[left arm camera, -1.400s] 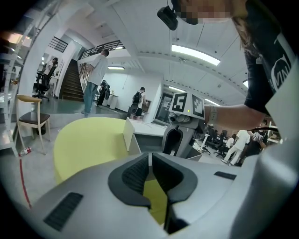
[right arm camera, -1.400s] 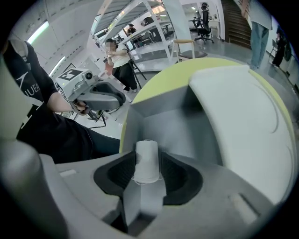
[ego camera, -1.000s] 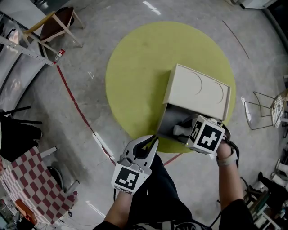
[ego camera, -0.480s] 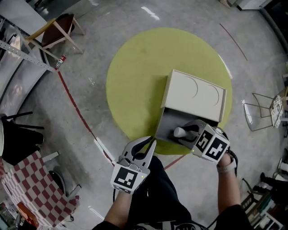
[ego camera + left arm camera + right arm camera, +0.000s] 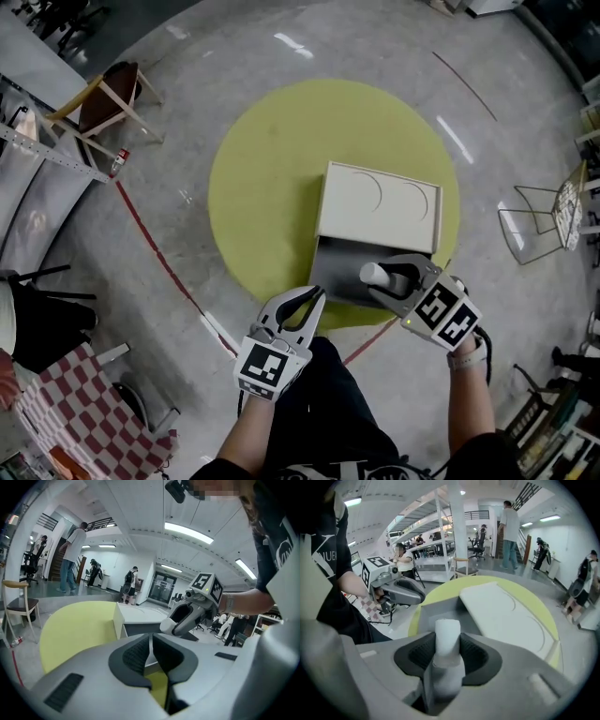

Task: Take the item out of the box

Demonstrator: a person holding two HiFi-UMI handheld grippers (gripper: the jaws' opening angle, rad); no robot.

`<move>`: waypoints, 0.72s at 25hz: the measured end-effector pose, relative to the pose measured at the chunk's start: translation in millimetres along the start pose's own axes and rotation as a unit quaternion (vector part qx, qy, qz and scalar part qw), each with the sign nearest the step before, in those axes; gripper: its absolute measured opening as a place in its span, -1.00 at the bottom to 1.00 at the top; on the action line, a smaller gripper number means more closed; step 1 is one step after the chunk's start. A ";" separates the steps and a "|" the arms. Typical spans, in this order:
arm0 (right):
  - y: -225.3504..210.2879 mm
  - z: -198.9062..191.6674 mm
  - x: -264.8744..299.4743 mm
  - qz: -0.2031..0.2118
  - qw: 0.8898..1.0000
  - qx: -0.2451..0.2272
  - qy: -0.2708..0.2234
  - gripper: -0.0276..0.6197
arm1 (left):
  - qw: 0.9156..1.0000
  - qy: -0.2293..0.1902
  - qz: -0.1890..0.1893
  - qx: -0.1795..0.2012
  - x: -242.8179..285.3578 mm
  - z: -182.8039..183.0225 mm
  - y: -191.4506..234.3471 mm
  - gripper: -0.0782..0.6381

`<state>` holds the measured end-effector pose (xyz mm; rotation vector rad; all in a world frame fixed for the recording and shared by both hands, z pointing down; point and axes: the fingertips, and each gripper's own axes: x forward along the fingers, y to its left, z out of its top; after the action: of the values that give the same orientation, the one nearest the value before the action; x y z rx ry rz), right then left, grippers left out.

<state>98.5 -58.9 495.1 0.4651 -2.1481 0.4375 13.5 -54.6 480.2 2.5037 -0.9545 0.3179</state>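
The step in hand looks like the withdrawal itself. The right hand-held gripper (image 5: 394, 281) is clamped on the item (image 5: 447, 641), a short white cylinder standing up between its dark pads. In the head view the item sits over the grey open part of the box (image 5: 379, 204), near that opening's front edge. Whether it is fully clear of the opening I cannot tell from this steep angle. The box rests on the round yellow bench (image 5: 267, 178), its pale top panel facing up and its open side turned toward the person.

The left hand-held gripper (image 5: 309, 302) hangs off the bench's near edge, just beside the box's front corner. Its jaws are pressed together with nothing between them (only a sliver of yellow bench shows past them), so it is taking no part in the grip.

The next move probably calls for drawing the item back toward the person and away from the box. The grip should stay firm, since the cylinder is smooth and could slip. A free patch of bench to set it on lies to the left of the box.
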 end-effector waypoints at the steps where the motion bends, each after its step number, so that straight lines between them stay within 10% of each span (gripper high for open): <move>1: -1.2 1.2 -4.0 -0.008 1.000 0.008 -0.013 -0.44 | 1.000 0.001 -0.001 -0.001 0.7 1.7 -0.1 -0.70; 18: -13.6 5.6 -86.8 -0.133 0.959 0.120 -0.218 -0.44 | 0.999 -0.013 -0.036 0.024 13.9 45.5 -19.5 -0.72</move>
<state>149.0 -58.6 423.0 1.0572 -2.4111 0.4777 39.5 -71.3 439.1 2.5849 -0.8737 0.2907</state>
